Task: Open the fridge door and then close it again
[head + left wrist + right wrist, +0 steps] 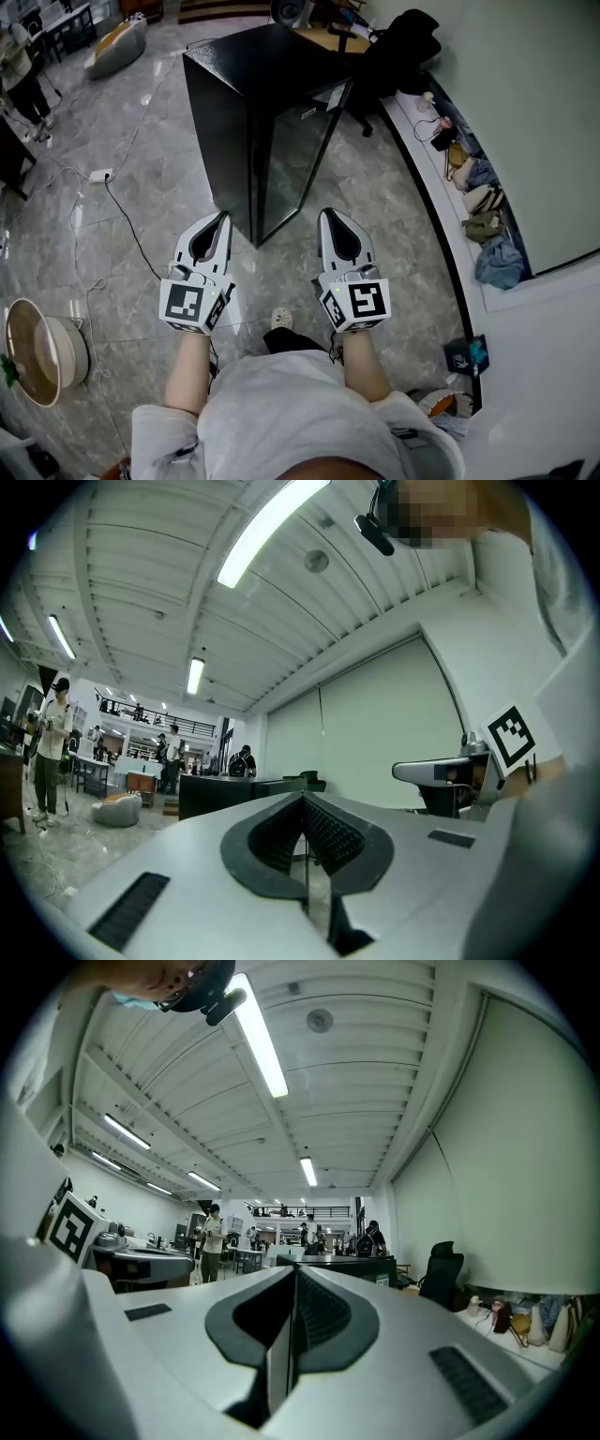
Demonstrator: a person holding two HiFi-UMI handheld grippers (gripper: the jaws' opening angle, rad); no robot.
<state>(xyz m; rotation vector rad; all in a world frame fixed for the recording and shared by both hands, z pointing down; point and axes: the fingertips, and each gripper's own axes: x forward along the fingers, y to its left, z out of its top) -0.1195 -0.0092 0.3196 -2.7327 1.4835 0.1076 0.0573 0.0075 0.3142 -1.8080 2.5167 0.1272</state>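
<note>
A small black fridge (267, 103) with a glass door (295, 159) stands on the marble floor ahead of me, its door closed. My left gripper (223, 217) and right gripper (328, 215) are held level side by side, a short way in front of the fridge's near corner and touching nothing. Both are shut with nothing between the jaws. In the left gripper view the fridge (225, 794) shows beyond the closed left gripper (303, 799), with the right gripper (441, 772) beside it. The right gripper view shows the fridge (347, 1267) past the closed right gripper (293, 1269).
A power strip (100, 174) and cables trail over the floor at the left. A round basket (37, 352) sits at the near left. A black office chair (403, 47) stands behind the fridge. Bags lie on a ledge (483, 216) along the right wall. People stand farther off (52, 747).
</note>
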